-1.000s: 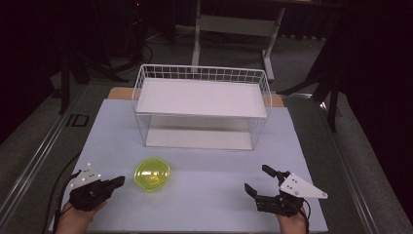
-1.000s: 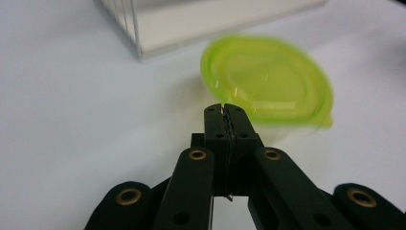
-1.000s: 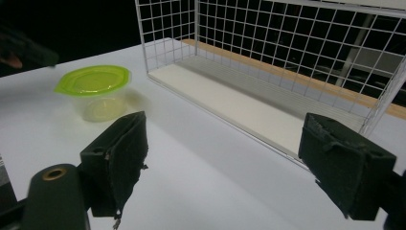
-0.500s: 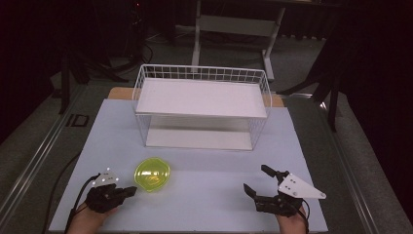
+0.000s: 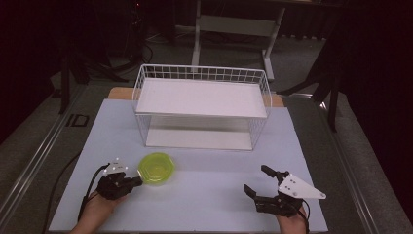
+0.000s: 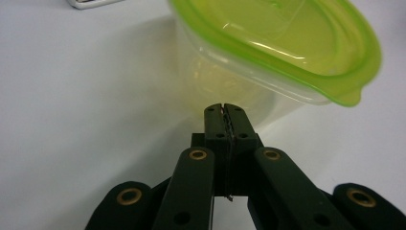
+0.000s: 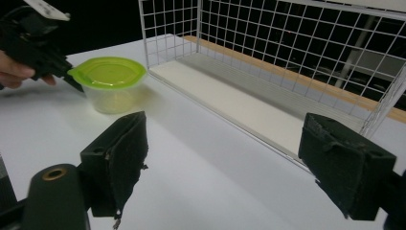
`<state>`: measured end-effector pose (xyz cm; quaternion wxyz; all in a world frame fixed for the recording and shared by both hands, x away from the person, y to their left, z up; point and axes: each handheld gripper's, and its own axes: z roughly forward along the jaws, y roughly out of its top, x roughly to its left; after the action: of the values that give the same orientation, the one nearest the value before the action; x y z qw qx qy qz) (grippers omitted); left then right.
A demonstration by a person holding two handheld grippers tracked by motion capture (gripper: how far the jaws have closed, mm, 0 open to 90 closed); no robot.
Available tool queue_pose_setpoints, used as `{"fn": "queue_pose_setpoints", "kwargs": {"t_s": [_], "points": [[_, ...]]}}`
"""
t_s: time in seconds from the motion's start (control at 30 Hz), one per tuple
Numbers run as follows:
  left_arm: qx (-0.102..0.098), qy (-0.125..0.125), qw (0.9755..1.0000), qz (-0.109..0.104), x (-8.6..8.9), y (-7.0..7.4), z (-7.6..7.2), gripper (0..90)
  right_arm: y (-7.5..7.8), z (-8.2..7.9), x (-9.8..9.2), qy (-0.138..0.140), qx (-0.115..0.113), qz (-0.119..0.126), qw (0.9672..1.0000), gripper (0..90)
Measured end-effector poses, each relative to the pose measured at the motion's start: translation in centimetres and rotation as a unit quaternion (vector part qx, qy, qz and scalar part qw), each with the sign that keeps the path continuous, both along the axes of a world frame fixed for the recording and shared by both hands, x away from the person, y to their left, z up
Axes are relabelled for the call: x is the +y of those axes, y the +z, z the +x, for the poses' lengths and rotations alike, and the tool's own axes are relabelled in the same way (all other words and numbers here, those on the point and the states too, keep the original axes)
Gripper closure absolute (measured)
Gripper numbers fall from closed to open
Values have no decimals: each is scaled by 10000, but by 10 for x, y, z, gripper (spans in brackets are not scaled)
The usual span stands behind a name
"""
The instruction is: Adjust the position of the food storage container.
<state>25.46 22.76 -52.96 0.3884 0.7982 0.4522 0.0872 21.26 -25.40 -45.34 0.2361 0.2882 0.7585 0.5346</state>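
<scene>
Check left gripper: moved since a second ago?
Yes. The left gripper has moved right across the table toward the wire rack's side, up to the green-lidded container, jaws shut against its wall.

A lab or test studio — dark surroundings, white-topped bench (image 5: 204, 195), metal stand legs (image 5: 234, 29), floor rails (image 5: 34, 156).

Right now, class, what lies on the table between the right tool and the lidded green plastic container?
Nothing: in the high view, bare white tabletop runs from the open right tool to the green-lidded clear plastic container.
</scene>
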Motion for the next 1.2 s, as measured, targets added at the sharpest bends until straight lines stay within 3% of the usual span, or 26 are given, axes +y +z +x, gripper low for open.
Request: {"fn": "queue_pose_setpoints", "kwargs": {"t_s": [0.13, 0.27, 0.33, 0.5, 0.73, 0.9, 1.2], "points": [[36, 189, 9997, 131, 1, -3, 9, 900, 0, 0, 1, 15, 7, -26, 10000, 170], [1, 382, 9989, 262, 3, 1, 8, 900, 0, 0, 1, 18, -8, -58, 10000, 170], [-11, 465, 9988, 116, 7, 4, 6, 900, 0, -1, 1, 22, -11, -58, 10000, 171], [-40, 415, 9990, -153, 7, 6, 9, 900, -1, 1, 2, 24, 25, -34, 10000, 170], [-12, 293, 9994, -184, -6, 2, 21, 900, -2, 1, 2, 33, 52, -43, 10000, 171], [-13, 117, 9999, -82, -23, 0, 31, 900, -3, 2, 2, 26, 100, -39, 9999, 171], [14, -120, 9998, -152, -56, -3, 46, 900, -3, 1, 1, 26, 115, -31, 9999, 171]]}}
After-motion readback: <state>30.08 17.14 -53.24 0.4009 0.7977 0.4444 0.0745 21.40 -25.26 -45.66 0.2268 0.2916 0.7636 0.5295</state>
